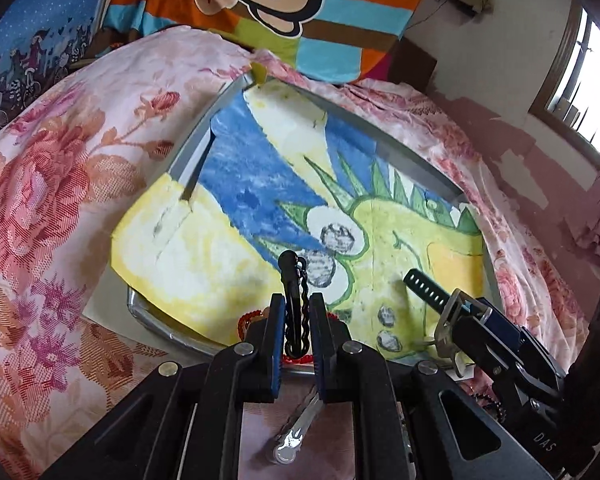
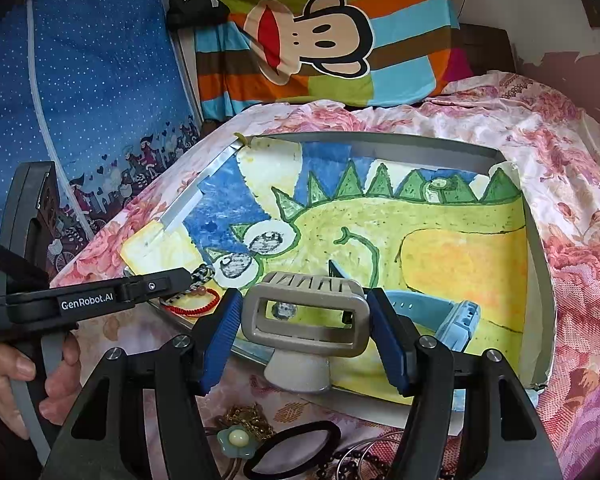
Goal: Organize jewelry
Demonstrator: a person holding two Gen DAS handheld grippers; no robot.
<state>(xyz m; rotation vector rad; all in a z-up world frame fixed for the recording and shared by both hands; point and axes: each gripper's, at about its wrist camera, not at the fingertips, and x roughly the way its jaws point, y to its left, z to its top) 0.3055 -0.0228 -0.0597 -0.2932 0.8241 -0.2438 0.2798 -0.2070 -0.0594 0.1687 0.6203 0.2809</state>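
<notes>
**Two pieces carried to the tray at once**

Two grippers are loaded, one in each of my hands, and both are over the near edge of the tray (image 1: pixel 188 148).

From my left wrist camera, my left gripper (image 1: pixel 296 308) is nearly closed, its blue pads pinching a black wavy hair clip (image 1: pixel 296 300) that stands up between them, its rounded tip pointing away from me. Under it lies the painted paper (image 1: pixel 228 248) lining the tray, and a red bead bracelet (image 1: pixel 246 320) peeks out just behind the fingers at the tray's near rim. Low right, my right gripper (image 1: pixel 472 316) comes in carrying its own piece. A clear, slender item (image 1: pixel 296 428) sits on the floral bedspread (image 1: pixel 52 184) below my left gripper; I cannot tell what it is.

From my right wrist camera, my right gripper (image 2: pixel 304 320) stands about half wide, clamped on a beige claw hair clip (image 2: pixel 306 316), pads pressed to its two ends. A light blue watch strap (image 2: pixel 432 312) already lies in the tray just beyond, touching the paper. My left gripper (image 2: pixel 188 280) reaches in from the left over the bracelet (image 2: pixel 196 300). Still outside, on the spread under my hand, wait a flower hair tie (image 2: pixel 236 440) and a black elastic (image 2: pixel 296 452).

As I judge it, this is the placing step: both clips are over the tray and not yet released. Next I need to lower each onto a bare patch of paper, clear of the bracelet and strap, then open up.
</notes>
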